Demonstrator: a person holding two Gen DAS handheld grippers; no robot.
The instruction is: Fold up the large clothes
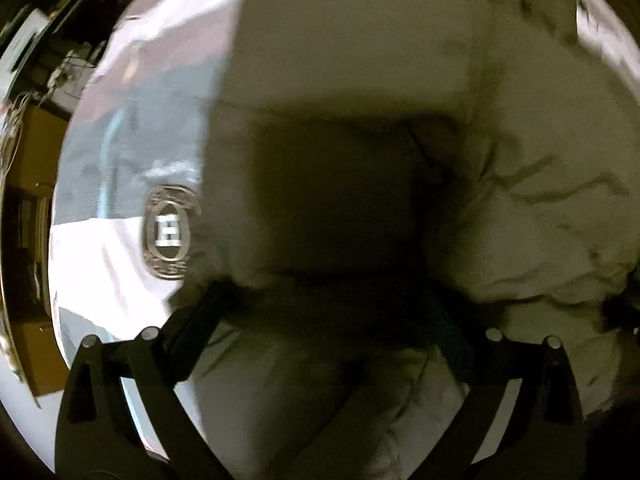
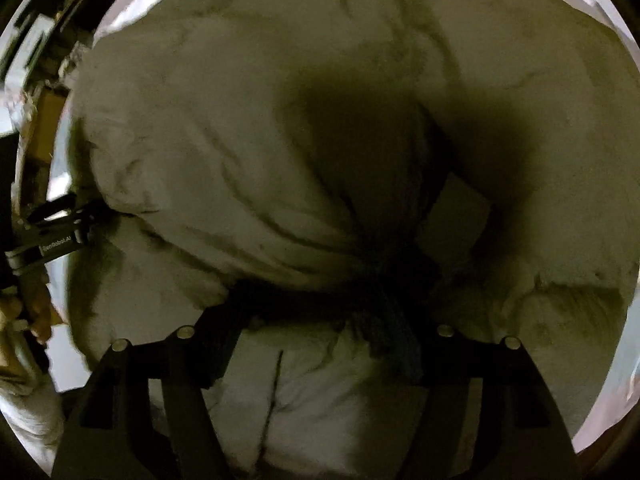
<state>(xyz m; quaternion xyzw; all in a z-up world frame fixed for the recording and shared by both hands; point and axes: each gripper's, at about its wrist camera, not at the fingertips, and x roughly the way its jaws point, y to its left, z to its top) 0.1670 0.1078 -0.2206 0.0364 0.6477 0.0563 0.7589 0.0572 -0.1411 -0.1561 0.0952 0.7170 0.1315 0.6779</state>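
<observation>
A pale grey-white garment point(image 2: 280, 152) lies rumpled and partly folded on the table.

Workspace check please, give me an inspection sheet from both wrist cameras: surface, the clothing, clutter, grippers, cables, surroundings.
Surface: table under a shiny pale cover with a round printed emblem.
Job's things: large off-white garment, rumpled and bunched, covering most of the table.
Clutter: nothing seen on the table besides the garment.
Grippers: left gripper wide open above the cloth; right gripper has fabric bunched between its fingers, grip unclear.
Cables: thin wires off the table's left edge.
Surroundings: dark room, brown boxes beside the table.
</observation>
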